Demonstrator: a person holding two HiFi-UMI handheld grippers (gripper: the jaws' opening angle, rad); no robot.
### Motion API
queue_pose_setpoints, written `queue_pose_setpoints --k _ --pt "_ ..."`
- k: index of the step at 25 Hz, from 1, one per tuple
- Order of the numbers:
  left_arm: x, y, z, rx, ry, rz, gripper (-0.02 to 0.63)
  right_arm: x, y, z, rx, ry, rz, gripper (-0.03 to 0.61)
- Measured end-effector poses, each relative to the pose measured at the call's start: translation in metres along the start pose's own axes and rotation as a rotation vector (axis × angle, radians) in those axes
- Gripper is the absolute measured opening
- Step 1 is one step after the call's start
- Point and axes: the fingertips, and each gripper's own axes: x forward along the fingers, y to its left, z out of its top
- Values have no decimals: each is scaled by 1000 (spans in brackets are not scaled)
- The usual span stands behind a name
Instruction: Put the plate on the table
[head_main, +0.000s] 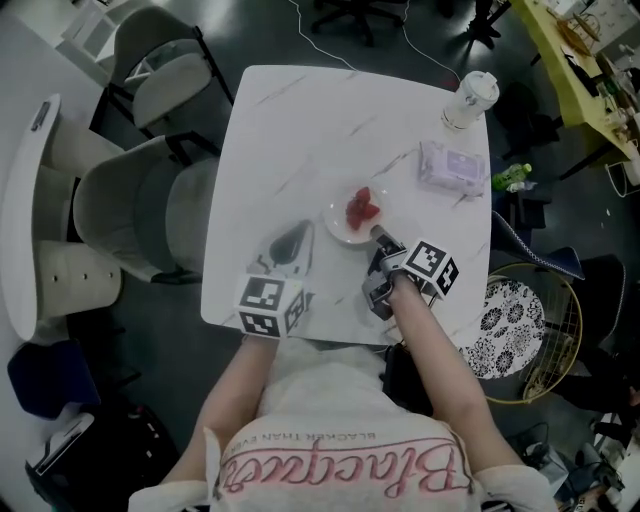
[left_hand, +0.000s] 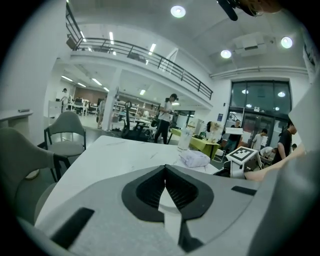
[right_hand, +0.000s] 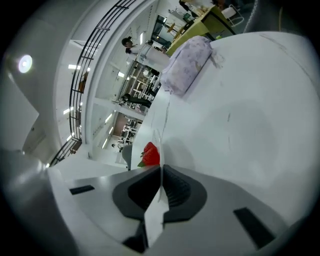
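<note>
Right claw (right_hand: 161, 170) clamped on plate (head_main: 338, 228) rim, strawberries (head_main: 362, 208) on it, left claw (left_hand: 165, 170) closed, empty, white table (head_main: 300, 130)

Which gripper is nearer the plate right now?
Right. The right gripper is shut on the plate at its rim; the left gripper, shut and empty, sits apart to its left.

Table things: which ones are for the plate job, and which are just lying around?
For the job: plate carrying strawberries; right gripper, shut on the plate's rim; table.

Just lying about: wipes pack; lidded cup; grey chairs.
</note>
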Motion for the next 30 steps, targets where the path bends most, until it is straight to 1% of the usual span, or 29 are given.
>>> queue_pose_setpoints --k 5,8,13,14,16,20,23,25,27,30 --pt "-1 12 -5 -1 14 19 3 10 -19 7 -126 -12 -124 15" --pt "-2 14 -6 2 16 27 3 11 -29 12 -258 -14 -216 43" --pt "-6 18 -8 13 21 36 3 13 -25 14 -493 -23 -294 72" --pt "-6 18 -9 15 23 35 3 12 -24 16 -537 -32 -309 88" --pt "-6 16 -10 19 26 32 3 11 -23 18 -607 -44 -323 150" --pt "-7 10 -6 33 14 19 3 3 -11 22 -719 -77 -302 163" --pt "-9 3 -1 52 -4 3 3 -11 6 22 -817 -103 -256 163" --pt "-11 -5 1 64 -13 -10 3 -23 18 19 -854 -119 -212 160" --pt "-14 -14 4 78 -26 -23 3 -37 29 15 -882 -142 -169 128" --pt "-21 -26 5 93 -45 -42 3 -59 43 9 -902 -167 -116 45"
